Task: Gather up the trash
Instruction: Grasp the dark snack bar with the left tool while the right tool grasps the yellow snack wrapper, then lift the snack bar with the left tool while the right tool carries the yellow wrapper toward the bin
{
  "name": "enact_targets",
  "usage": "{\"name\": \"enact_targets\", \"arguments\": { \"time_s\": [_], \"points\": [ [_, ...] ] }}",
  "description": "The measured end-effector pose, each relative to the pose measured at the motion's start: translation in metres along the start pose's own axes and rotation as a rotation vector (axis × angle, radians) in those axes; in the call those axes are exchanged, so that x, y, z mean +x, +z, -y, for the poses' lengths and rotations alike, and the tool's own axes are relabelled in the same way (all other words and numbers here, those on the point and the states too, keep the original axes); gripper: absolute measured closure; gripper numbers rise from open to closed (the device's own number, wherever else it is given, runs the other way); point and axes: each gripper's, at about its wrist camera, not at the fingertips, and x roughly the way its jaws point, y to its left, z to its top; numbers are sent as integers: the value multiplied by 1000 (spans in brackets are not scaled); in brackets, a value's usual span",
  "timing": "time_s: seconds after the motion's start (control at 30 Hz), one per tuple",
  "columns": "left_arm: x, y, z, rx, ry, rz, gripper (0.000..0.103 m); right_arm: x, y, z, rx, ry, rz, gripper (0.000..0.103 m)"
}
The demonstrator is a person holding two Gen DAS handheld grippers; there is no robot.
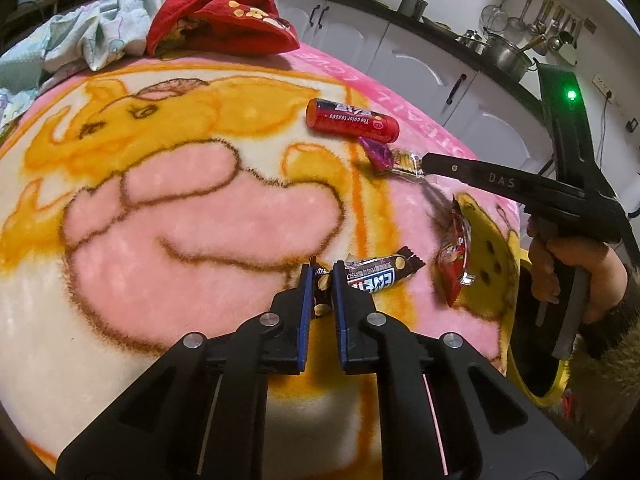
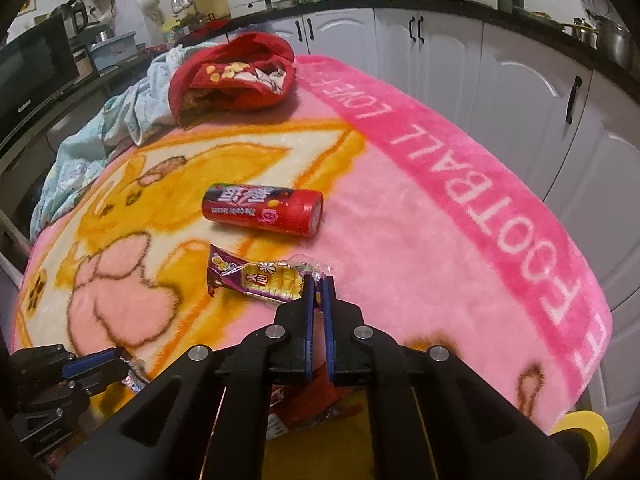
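In the left wrist view my left gripper [image 1: 323,276] is shut on one end of a dark chocolate bar wrapper [image 1: 376,276] lying on the pink cartoon blanket [image 1: 200,220]. At the right, my right gripper [image 1: 423,165] pinches a purple and yellow snack wrapper [image 1: 394,160]. The right wrist view shows the right gripper [image 2: 319,286] shut on the clear end of that purple wrapper [image 2: 256,276]. The left gripper [image 2: 116,360] appears at the lower left of that view. A red tube can [image 1: 352,120] [image 2: 264,210] lies on its side beyond both. A red snack packet [image 1: 456,256] lies near the blanket's right edge.
A yellow-rimmed bin [image 1: 532,360] [image 2: 584,428] stands below the blanket's near edge. A red garment [image 1: 220,20] [image 2: 236,72] and a pale blue cloth [image 1: 112,28] [image 2: 132,120] are heaped at the far end. White kitchen cabinets [image 2: 500,80] run behind.
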Motion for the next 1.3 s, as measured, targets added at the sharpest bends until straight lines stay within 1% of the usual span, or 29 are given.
{"name": "enact_targets", "arguments": {
  "time_s": [0.2,0.43,0.67,0.93,1.3],
  "points": [
    [-8,0,3,3,-6,24,98,-19,2,-5,-13,11,45,99],
    [-24,8,9,11,-1,74,98,-44,1,-12,-29,20,86,99],
    [-40,16,23,43,-9,121,98,-70,-3,-14,-34,27,120,99],
    [-52,24,45,82,-31,158,98,-104,-10,-6,-20,13,163,99],
    [-58,28,78,140,-71,180,98,-147,-26,12,17,-11,218,99]
  ]
}}
